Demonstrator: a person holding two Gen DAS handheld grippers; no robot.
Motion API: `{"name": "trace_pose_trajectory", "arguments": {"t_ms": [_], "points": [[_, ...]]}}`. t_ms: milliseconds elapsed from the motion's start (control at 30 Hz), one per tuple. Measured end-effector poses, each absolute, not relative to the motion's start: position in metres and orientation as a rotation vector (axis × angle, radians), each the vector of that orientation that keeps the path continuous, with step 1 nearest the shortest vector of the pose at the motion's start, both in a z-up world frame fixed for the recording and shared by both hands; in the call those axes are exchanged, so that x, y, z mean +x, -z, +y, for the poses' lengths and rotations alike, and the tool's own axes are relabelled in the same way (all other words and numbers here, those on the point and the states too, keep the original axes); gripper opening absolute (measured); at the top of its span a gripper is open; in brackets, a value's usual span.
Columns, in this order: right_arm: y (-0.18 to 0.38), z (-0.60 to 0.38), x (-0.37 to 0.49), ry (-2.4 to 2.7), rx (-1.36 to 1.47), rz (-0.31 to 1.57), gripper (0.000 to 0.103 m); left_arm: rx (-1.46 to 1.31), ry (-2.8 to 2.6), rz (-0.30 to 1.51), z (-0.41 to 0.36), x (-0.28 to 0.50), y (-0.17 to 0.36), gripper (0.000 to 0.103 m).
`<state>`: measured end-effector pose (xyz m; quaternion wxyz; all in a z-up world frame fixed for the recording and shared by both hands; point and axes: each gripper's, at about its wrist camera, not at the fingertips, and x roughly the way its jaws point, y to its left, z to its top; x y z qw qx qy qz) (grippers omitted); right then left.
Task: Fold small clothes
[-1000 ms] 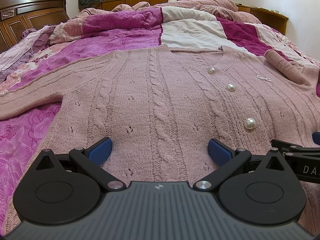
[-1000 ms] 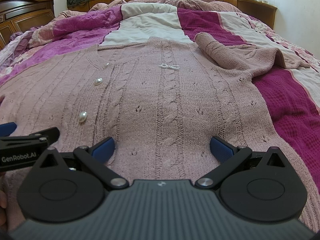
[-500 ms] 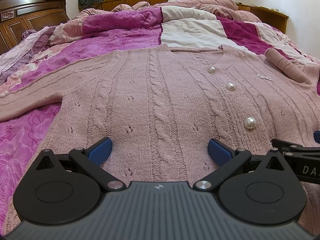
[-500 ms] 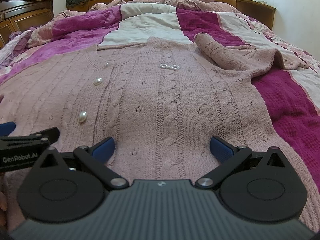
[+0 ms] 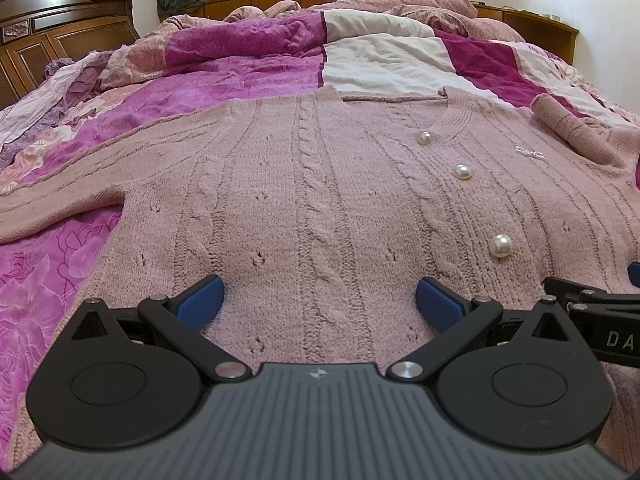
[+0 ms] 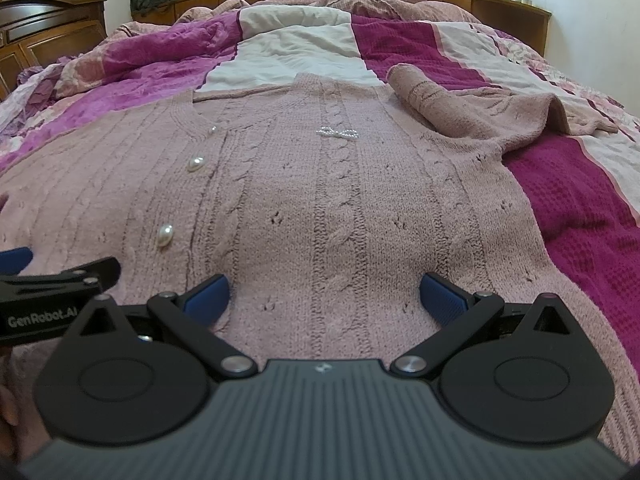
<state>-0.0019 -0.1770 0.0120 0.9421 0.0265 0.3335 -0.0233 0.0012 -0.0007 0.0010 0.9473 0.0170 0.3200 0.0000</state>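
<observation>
Both claws were wide apart and held nothing. The left claw (image 5: 318,296) and the right claw (image 6: 324,294) sat side by side, low over the bottom edge of the soft pink knitted cardigan (image 5: 320,200). It lay flat on the bed, buttoned with round white pearl buttons (image 5: 501,245). One sleeve (image 5: 60,204) stretched out to the left; the other sleeve (image 6: 480,112) lay bunched up on the right. Behind it was the purple and cream patchwork quilt (image 6: 304,48). I think the folding had not started. Next, each claw would need to pinch the hem.

Dusty-pink cable-knit cardigan (image 5: 320,184), pearl-white buttons (image 5: 462,171); magenta floral, cream-blocked quilt (image 5: 224,80).
</observation>
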Motion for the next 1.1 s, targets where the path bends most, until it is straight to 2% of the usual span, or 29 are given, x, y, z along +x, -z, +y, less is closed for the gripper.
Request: {"name": "trace_pose_trajectory", "arguments": {"t_ms": [400,600,867,1100], "points": [[-0.022,-0.187,0.005,-0.016,0.092,0.769,0.103,0.033,0.005,0.78,0.001,0.011,-0.014,0.103],[-0.044,-0.212,0.009,-0.132,0.216,0.831,0.103,0.017,0.007,0.803,-0.001,0.012,-0.037,0.103],[-0.09,-0.267,0.016,-0.116,0.326,0.731,0.103,0.017,0.004,0.761,-0.006,0.016,-0.079,0.103],[-0.102,-0.348,0.043,0.001,0.397,0.7,0.103,-0.034,-0.004,0.808,-0.004,0.029,-0.078,0.103]]}}
